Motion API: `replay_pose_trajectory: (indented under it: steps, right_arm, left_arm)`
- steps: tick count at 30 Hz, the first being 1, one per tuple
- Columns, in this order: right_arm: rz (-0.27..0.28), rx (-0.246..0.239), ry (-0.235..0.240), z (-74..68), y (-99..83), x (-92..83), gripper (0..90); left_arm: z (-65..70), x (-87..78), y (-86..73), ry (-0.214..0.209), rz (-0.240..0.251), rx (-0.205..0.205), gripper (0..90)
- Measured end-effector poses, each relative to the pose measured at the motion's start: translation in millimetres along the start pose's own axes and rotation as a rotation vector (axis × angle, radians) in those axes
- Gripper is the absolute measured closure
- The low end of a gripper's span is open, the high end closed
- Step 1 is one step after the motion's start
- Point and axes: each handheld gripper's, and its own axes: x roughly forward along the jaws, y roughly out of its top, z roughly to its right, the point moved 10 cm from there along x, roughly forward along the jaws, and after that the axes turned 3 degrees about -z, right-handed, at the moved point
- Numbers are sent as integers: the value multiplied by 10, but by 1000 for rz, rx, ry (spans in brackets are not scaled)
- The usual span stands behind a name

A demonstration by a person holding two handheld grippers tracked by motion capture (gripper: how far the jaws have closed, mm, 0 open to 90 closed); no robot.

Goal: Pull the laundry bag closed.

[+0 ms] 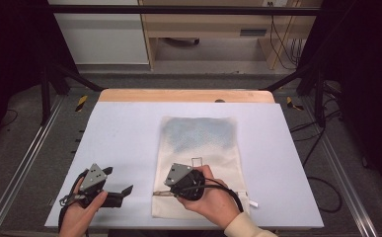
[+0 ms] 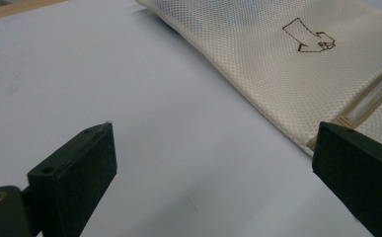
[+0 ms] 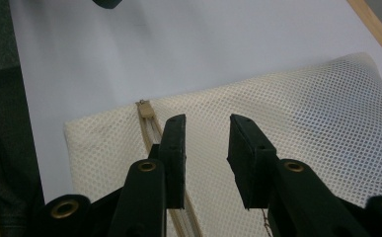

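Here we are over the tabletop [image 1: 129,128], covered in a pale lavender sheet, and right in the middle lies a cream mesh bag [image 1: 198,148], flat, its far end tinted bluish where something shows through the weave. A zipper [image 3: 146,129] runs across the bag's near end, just inside the hem, with its tan end stop [image 3: 145,108] sitting near the bag's left corner. There's a small outlined tag stitched on the mesh [image 2: 308,39], clear in the left gripper view.

The right tool [image 3: 206,143] is down over the bag's near end, the person's right hand [image 1: 213,200] wrapped round its body. Look along its jaws: they stand narrowly parted, a slim gap between the pads, and through that gap only mesh shows. One jaw hangs right above the zipper track, the other over plain mesh beside it. Nothing is pinched between the pads here; whether the tips touch the fabric can't be made out. A thin chain-like pull dangles low by the right-hand jaw [image 3: 265,222].

Over to the left tool [image 1: 110,193]: it rests off the bag, near its left edge, held in the left hand [image 1: 80,212] above bare sheet. Its jaws are spread wide with nothing between them, just the lavender surface, and the bag's hemmed corner sits close behind one pad.
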Motion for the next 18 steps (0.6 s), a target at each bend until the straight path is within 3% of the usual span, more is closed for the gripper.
replay_pose_trajectory:
  steps: [6, 10, 18]
  right_arm:
    - [-29, -11, 31, 0, -24, 39, 663]
    - [-46, -10, 21, 3, -40, 69, 665]
    - [-53, -37, 60, -84, 2, 146, 698]
  left_arm:
    - [-158, -13, -24, 53, -8, -16, 33]
    - [-194, -24, -17, 62, 1, -28, 34]
    - [-219, -54, -32, 70, 10, -38, 35]
